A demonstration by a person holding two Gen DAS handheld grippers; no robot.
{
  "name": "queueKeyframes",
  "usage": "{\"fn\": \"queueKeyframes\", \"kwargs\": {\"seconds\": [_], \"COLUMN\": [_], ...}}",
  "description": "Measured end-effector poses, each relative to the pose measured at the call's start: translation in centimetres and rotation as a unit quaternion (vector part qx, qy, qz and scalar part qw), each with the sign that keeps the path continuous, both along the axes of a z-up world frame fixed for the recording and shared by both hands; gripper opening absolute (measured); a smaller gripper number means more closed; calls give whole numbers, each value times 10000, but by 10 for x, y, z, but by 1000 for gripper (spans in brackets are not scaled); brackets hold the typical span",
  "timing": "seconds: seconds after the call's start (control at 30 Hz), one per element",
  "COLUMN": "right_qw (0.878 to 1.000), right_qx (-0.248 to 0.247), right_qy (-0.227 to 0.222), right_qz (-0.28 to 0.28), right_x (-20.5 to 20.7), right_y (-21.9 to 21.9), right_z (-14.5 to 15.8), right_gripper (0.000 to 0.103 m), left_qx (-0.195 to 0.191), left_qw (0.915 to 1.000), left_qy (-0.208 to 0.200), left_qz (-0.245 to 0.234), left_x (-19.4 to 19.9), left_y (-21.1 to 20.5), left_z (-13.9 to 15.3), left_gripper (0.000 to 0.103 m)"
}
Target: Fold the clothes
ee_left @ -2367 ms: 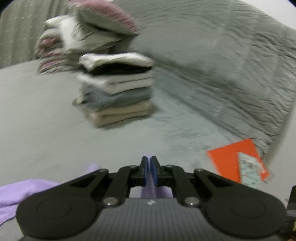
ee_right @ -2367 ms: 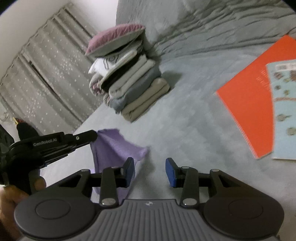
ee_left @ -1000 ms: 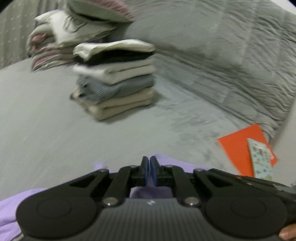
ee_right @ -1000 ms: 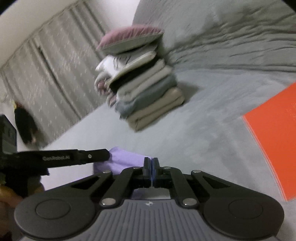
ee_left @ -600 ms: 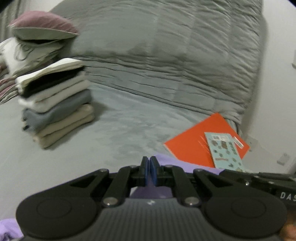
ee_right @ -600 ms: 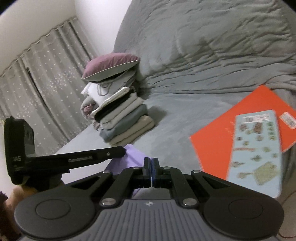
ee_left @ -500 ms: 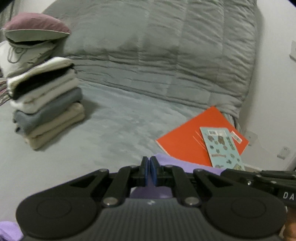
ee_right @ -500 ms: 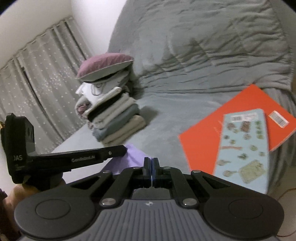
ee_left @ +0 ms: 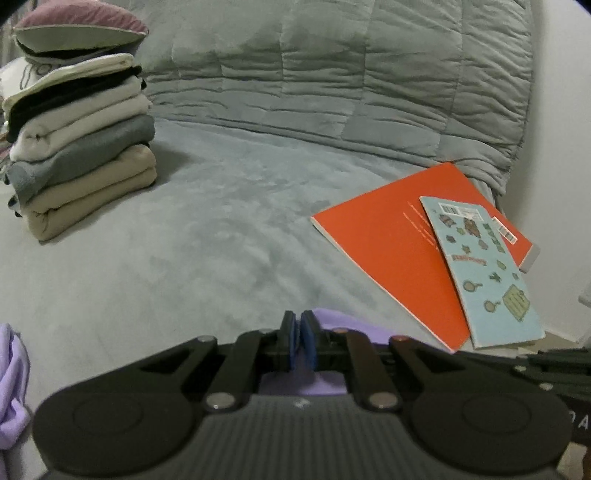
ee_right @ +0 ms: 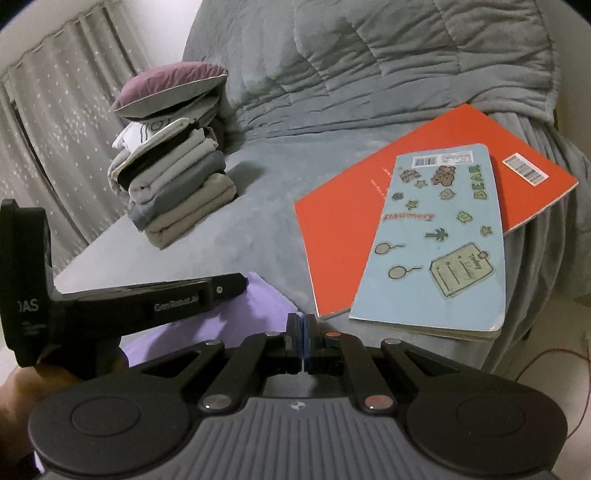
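A light purple garment (ee_left: 343, 323) lies on the grey bed (ee_left: 207, 236), bunched under both grippers. My left gripper (ee_left: 298, 332) has its blue pads nearly together on a fold of it, and its jaws are starting to part. In the right wrist view the left gripper (ee_right: 236, 286) reaches in from the left over the purple garment (ee_right: 258, 310). My right gripper (ee_right: 302, 334) is shut on the same cloth at its right edge. More purple cloth (ee_left: 11, 387) hangs at the lower left of the left wrist view.
A stack of folded clothes (ee_left: 81, 147) topped by a purple pillow (ee_left: 81, 26) stands at the left. An orange notebook (ee_left: 388, 236) with a blue sticker booklet (ee_left: 484, 269) on it lies by the bed's right edge. A grey quilt (ee_left: 332, 74) is piled behind, and a curtain (ee_right: 55, 129) hangs at the left.
My right gripper closed on the purple cloth. Both grippers then swung right and lower with it, so the folded stack slid left in view and the notebooks came near.
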State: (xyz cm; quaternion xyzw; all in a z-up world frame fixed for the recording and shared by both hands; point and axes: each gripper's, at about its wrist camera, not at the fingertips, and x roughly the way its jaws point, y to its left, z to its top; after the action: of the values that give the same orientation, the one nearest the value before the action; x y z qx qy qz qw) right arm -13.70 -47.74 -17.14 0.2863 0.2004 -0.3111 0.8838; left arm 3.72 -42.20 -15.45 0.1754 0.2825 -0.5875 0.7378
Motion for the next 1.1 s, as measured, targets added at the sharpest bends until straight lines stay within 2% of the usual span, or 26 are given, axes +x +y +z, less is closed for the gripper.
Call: {"fn": "queueKeyframes", "kwargs": {"seconds": [0.03, 0.07, 0.1, 0.13, 0.17, 0.2, 0.23, 0.27, 0.37, 0.47, 0.57, 0.87, 1.1], "right_qw": [10000, 10000, 10000, 10000, 10000, 9999, 9999, 9998, 9993, 9988, 9977, 9922, 9776], "right_qx": [-29, -58, -83, -84, -88, -108, -133, -183, -362, -476, -608, -748, -932], "right_qy": [12, 23, 32, 21, 9, -6, -23, -44, -14, 14, 43, 168, 331], "right_qz": [-5, -10, -15, -13, -13, -17, -22, -24, 8, 128, 290, 982, 1858], "right_x": [0, 0, 1, 0, 0, -1, -2, -3, -1, 5, 14, 53, 93], "right_y": [1, 2, 3, 3, 4, 5, 6, 8, 14, 24, 38, 90, 149], "right_z": [1, 2, 2, 4, 5, 7, 9, 11, 18, 24, 28, 33, 27], "right_gripper": [6, 6, 10, 15, 19, 29, 37, 39, 42, 44, 52, 67, 68], "left_qx": [-40, -70, -98, -123, -167, -224, -279, -335, -544, -585, -610, -579, -554], "left_qw": [10000, 10000, 9999, 9999, 9998, 9997, 9995, 9992, 9969, 9940, 9907, 9785, 9772], "left_qy": [2, 34, 69, 104, 101, 76, 50, 24, -18, -46, -64, -47, 34], "left_qz": [11, 19, 29, 49, 70, 100, 139, 224, 567, 920, 1215, 1979, 2050], "left_x": [-1, -1, -2, -3, -4, -5, -6, -7, -2, 6, 14, 25, 13], "left_y": [1, 2, 4, 7, 10, 16, 21, 28, 59, 94, 134, 251, 322], "left_z": [1, 2, 3, 6, 9, 13, 17, 22, 36, 46, 52, 54, 37], "left_gripper": [12, 27, 36, 54, 57, 59, 67, 76, 83, 90, 94, 98, 98]}}
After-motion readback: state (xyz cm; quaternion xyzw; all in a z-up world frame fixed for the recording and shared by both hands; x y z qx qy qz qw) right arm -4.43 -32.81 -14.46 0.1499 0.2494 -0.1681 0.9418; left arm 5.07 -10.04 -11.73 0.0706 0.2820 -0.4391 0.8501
